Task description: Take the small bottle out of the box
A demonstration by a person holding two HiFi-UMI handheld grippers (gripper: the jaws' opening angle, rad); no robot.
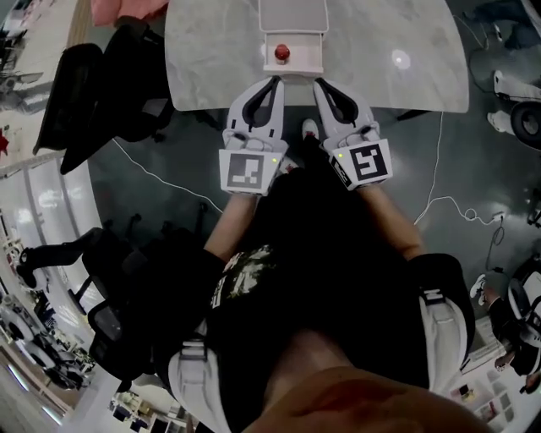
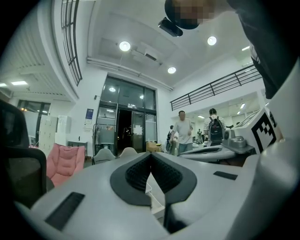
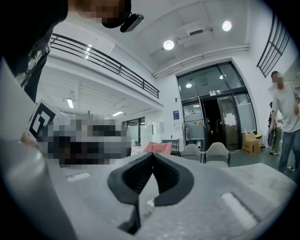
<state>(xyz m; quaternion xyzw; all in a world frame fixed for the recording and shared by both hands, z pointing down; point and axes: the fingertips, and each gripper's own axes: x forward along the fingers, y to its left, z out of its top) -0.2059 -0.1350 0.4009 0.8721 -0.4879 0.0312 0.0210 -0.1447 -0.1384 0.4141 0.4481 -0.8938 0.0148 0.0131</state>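
A white open box [image 1: 292, 63] stands on the marble table [image 1: 211, 59], near its front edge. Inside it sits a small bottle [image 1: 281, 52] with a red cap. My left gripper [image 1: 274, 81] hangs just short of the box's near left corner, jaws shut and empty. My right gripper [image 1: 320, 84] is level with it at the near right corner, also shut on nothing. In the left gripper view the dark pads [image 2: 140, 172] meet at the tip, and a bit of the white box [image 2: 153, 196] shows below them. The right gripper view shows its pads [image 3: 140, 176] closed together too.
The box's flat lid [image 1: 292, 15] lies behind it on the table. Black office chairs [image 1: 93, 84] stand to the left, and a white cable [image 1: 161, 178] runs over the dark floor. People [image 2: 182, 131] walk far off in the hall, beside a pink armchair [image 2: 65, 161].
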